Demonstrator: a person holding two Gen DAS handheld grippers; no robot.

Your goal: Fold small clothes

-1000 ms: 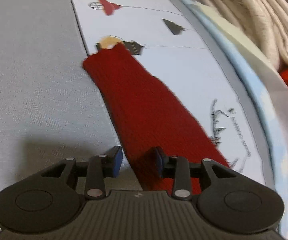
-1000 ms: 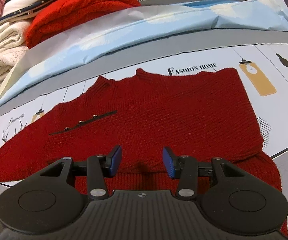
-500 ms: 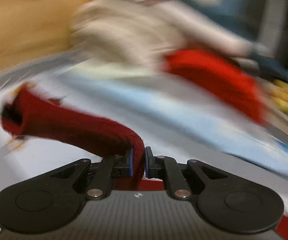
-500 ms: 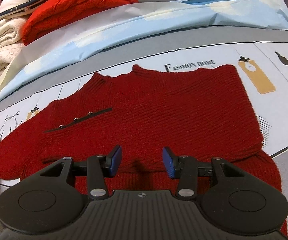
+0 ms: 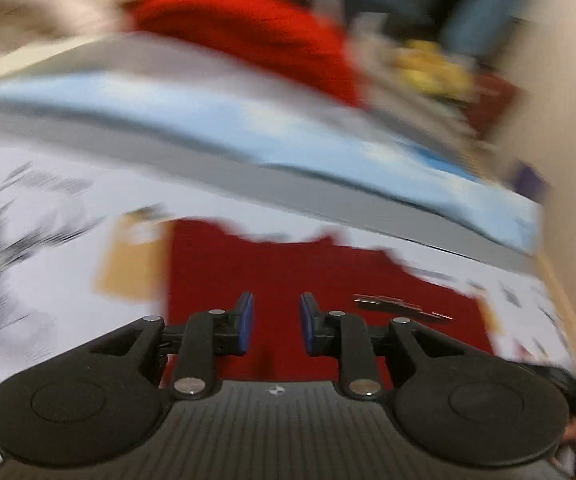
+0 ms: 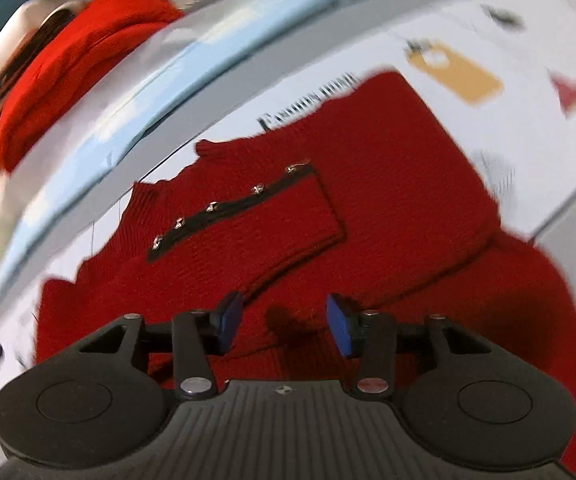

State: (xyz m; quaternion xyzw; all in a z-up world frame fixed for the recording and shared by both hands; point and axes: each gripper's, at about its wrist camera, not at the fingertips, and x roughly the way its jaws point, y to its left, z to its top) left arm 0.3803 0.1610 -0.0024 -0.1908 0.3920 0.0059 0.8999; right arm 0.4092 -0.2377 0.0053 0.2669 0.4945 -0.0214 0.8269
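Mid-fold on the dark red sweater [image 6: 367,200] spread over the printed mat [image 6: 547,128], one sleeve [image 6: 248,220] laid across its chest, both left gripper [image 5: 275,322] and right gripper [image 6: 284,320] parted and empty (views blurred); next, probably the other sleeve.

Sweater [image 6: 387,184] flat on printed mat [image 6: 527,92], folded clothes pile [image 6: 80,52] behind.

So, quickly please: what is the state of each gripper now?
Left gripper: open, holding nothing, over the dark red sweater.
Right gripper: open, holding nothing.
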